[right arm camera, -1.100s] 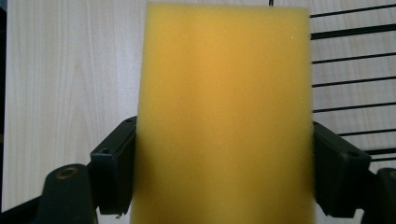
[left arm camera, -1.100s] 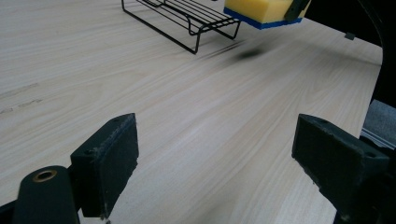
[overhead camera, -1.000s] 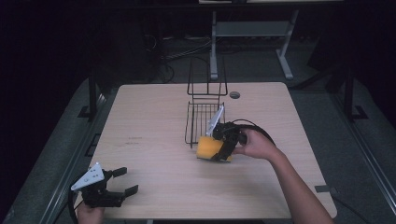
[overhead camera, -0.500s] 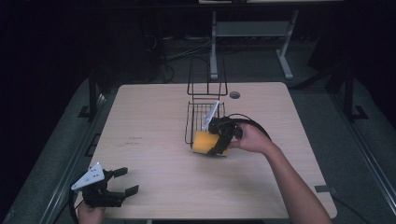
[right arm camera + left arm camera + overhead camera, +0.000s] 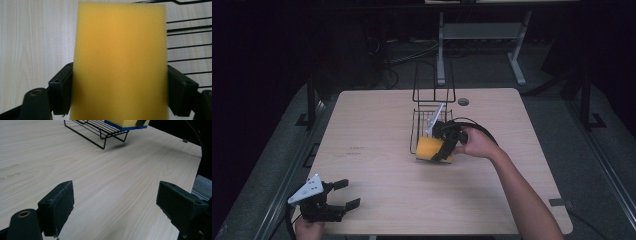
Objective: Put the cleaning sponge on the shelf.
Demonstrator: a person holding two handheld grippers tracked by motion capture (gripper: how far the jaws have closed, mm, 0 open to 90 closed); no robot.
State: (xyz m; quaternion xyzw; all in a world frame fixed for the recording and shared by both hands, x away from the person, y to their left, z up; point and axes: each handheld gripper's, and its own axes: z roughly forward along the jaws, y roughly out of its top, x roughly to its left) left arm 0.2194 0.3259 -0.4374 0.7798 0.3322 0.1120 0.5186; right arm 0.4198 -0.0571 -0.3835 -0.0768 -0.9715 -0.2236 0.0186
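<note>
Right now your right gripper (image 5: 443,149) has the yellow sponge (image 5: 430,148) clamped between its jaws, one pad on each long side, and you can see in the right gripper view (image 5: 120,100) that the sponge (image 5: 120,62) stands squarely between them. It sits at the near edge of the black wire rack (image 5: 428,120), about at the height of the lower shelf, in the middle of the counter (image 5: 377,170). The left gripper view shows a blue underside on the sponge (image 5: 126,123) just over the rack's wires (image 5: 100,130).

To set it down well, I'd keep the sponge level and slide it further over the wires before you let go, so that most of it is carried by the shelf and not hanging off the front. Ease the jaws apart slowly; foam springs back and may hop.

Your left gripper (image 5: 332,197) rests with its jaws wide apart (image 5: 115,207) at the near left corner, holding nothing, well apart from the rack. Leave it there.
</note>
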